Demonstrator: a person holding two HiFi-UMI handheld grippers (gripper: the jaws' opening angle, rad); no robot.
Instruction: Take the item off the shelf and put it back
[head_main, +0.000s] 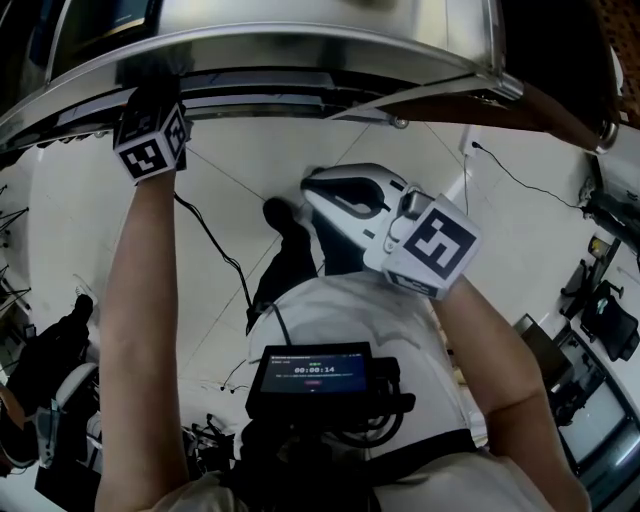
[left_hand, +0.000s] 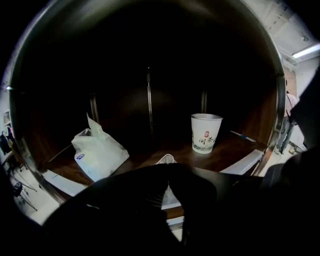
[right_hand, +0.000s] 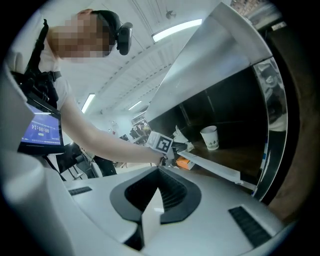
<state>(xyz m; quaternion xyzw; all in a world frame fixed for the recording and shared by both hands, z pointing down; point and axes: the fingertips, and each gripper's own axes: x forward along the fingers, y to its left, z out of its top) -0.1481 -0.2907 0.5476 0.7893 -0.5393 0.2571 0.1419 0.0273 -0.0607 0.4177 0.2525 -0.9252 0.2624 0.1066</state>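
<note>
- The left gripper (left_hand: 167, 169) (right_hand: 167, 150) is raised into the shelf (head_main: 300, 50), left of the paper cup (left_hand: 205, 132) (right_hand: 210, 137); its jaws are together at the tips
- The paper cup stands upright on the shelf's brown tabletop (left_hand: 240, 145), untouched, with a red mark and dark characters on its side
- A small white thing (left_hand: 166, 159) shows just past those jaw tips, left of the cup; whether the tips pinch it cannot be told
- A white tissue pack (left_hand: 97, 152) (right_hand: 180, 135) lies tilted well left of the cup, one tissue sticking up from its top
- A white strip (left_hand: 240, 165) runs along the tabletop's front edge, just in front of the cup
- The right gripper (right_hand: 159, 170) (head_main: 308, 183) is outside the shelf, well apart from the cup, its jaws closed together on nothing
</note>
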